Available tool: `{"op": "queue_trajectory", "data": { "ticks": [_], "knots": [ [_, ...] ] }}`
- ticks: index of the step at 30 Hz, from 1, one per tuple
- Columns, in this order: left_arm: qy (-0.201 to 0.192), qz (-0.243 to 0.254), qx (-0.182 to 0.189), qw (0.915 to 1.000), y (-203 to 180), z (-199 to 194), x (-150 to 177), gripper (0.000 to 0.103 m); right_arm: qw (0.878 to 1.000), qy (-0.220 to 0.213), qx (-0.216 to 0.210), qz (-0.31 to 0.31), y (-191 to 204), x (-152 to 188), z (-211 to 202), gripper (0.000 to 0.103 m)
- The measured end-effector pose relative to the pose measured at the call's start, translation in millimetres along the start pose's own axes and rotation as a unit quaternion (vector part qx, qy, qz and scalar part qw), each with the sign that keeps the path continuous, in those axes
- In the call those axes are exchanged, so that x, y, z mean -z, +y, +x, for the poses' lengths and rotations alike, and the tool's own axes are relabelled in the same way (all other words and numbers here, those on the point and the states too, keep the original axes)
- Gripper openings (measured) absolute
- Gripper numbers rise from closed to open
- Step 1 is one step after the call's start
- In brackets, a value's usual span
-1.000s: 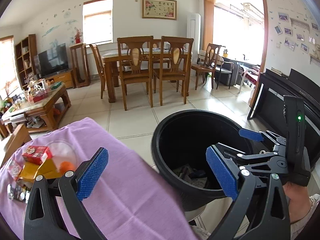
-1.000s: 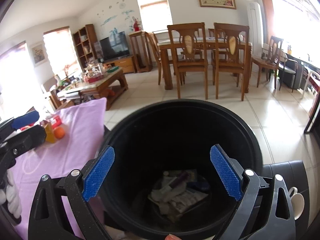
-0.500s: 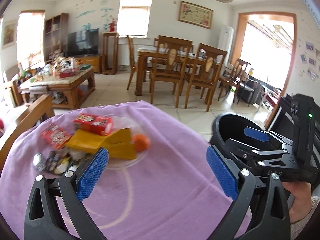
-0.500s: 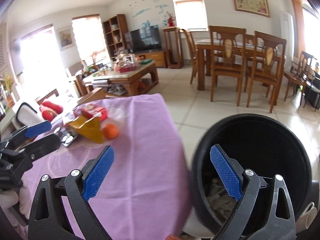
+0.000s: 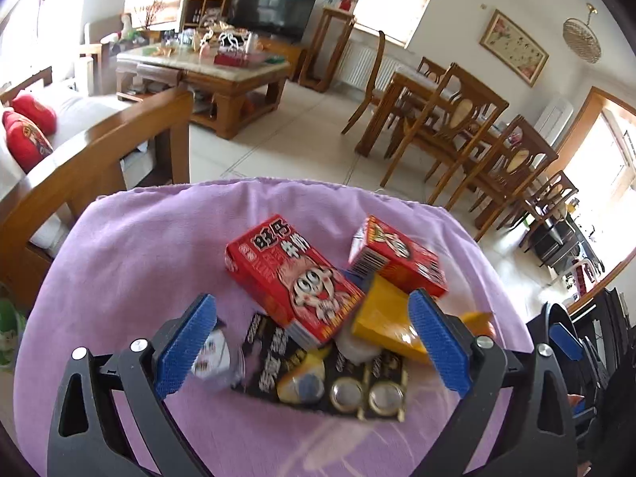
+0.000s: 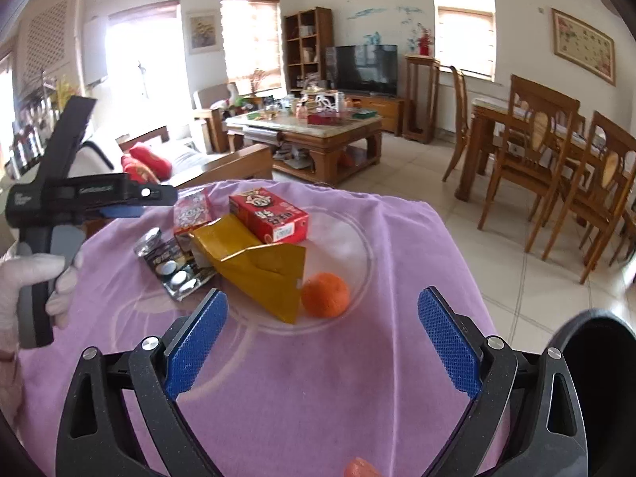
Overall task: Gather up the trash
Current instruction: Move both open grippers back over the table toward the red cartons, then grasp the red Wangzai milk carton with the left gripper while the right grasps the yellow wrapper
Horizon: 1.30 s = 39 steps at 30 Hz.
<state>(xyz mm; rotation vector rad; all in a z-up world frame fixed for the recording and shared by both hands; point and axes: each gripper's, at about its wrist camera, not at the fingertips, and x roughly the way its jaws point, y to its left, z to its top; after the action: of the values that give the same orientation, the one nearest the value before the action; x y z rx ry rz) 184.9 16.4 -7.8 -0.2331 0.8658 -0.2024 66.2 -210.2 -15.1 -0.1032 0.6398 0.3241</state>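
Trash lies piled on a glass plate [image 6: 365,262] on the purple-covered table [image 6: 318,397]: a red carton [image 5: 294,274], a second red carton [image 5: 397,258], a crumpled yellow bag [image 5: 381,318] and a black blister pack [image 5: 330,377]. My left gripper [image 5: 314,342] hangs open just above the blister pack, holding nothing. The right wrist view shows the same yellow bag [image 6: 254,262], a red carton [image 6: 270,214], the blister pack [image 6: 175,266] and an orange [image 6: 325,294]. My right gripper [image 6: 322,342] is open and empty, short of the orange. The left gripper [image 6: 131,202] is at the pile's left edge.
The black trash bin [image 6: 596,357] stands off the table's right edge, partly cut off. A wooden sofa arm [image 5: 119,135] lies beyond the table on the left, with a coffee table [image 6: 310,135] behind it. Dining chairs [image 6: 532,151] stand on the tiled floor to the right.
Both views have swung left from the bin to the table. My left gripper has dropped close over the trash pile. Both grippers stay open and empty.
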Motion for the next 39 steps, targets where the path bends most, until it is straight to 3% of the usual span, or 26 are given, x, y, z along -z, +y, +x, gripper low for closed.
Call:
{"op": "queue_trajectory", "data": {
  "ticks": [4, 11, 14, 19, 20, 22, 24, 29, 33, 34, 35, 36, 38, 39],
  "knots": [
    [0.031, 0.0, -0.008, 0.9995, 1.7, 26.4, -8.8, 0.08, 0.998, 0.013, -0.011, -0.067, 19.1, -14.8, 30.6, 0.095],
    [0.056, 0.004, -0.017, 0.9983, 3.7, 53.1, -7.2, 0.074, 0.985, 0.059, -0.046, -0.154, 45.1, -30.2, 80.2, 0.095],
    [0.051, 0.013, -0.019, 0.9984, 2.8, 52.9, -5.1, 0.073, 0.982, 0.08, -0.066, -0.158, 51.0, -29.3, 95.0, 0.077],
    [0.039, 0.018, -0.025, 0.9988, 3.1, 52.1, -3.5, 0.063, 0.985, 0.076, -0.09, -0.126, 50.1, -34.6, 92.1, 0.064],
    [0.036, 0.019, -0.027, 0.9988, 3.9, 50.2, -2.4, 0.062, 0.985, 0.074, -0.098, -0.116, 48.2, -35.6, 89.2, 0.055],
    [0.031, 0.022, -0.03, 0.9988, 3.7, 47.3, -3.0, 0.055, 0.988, 0.067, -0.101, -0.098, 44.7, -39.3, 81.6, 0.025],
    [0.027, 0.022, -0.026, 0.9991, 3.7, 41.7, -2.1, 0.055, 0.988, 0.07, -0.112, -0.08, 40.0, -40.3, 74.3, 0.018],
    [0.02, 0.027, -0.027, 0.9991, 5.7, 32.8, 1.7, 0.054, 0.987, 0.08, -0.101, -0.092, 48.4, -36.2, 68.3, 0.018],
    [0.011, 0.022, -0.017, 0.9995, 8.8, 21.9, 6.4, 0.054, 0.987, 0.093, -0.115, -0.06, 39.6, -34.2, 68.7, 0.024],
    [0.006, 0.024, -0.015, 0.9996, 9.5, 17.0, 7.4, 0.054, 0.988, 0.094, -0.114, -0.053, 37.1, -33.3, 66.6, 0.03],
    [-0.001, 0.025, -0.012, 0.9996, 10.6, 9.8, 9.2, 0.054, 0.988, 0.093, -0.111, -0.047, 35.8, -31.5, 64.7, 0.048],
    [-0.006, 0.026, -0.01, 0.9996, 11.5, 5.3, 10.0, 0.054, 0.989, 0.093, -0.108, -0.04, 33.6, -29.4, 62.9, 0.058],
    [-0.015, 0.027, -0.007, 0.9995, 13.3, -5.4, 11.3, 0.054, 0.987, 0.101, -0.123, -0.024, 32.9, -24.8, 63.8, 0.057],
    [-0.022, 0.028, -0.003, 0.9994, 12.3, -12.4, 13.7, 0.054, 0.986, 0.101, -0.131, -0.015, 30.7, -22.8, 64.1, 0.048]
  ]
}}
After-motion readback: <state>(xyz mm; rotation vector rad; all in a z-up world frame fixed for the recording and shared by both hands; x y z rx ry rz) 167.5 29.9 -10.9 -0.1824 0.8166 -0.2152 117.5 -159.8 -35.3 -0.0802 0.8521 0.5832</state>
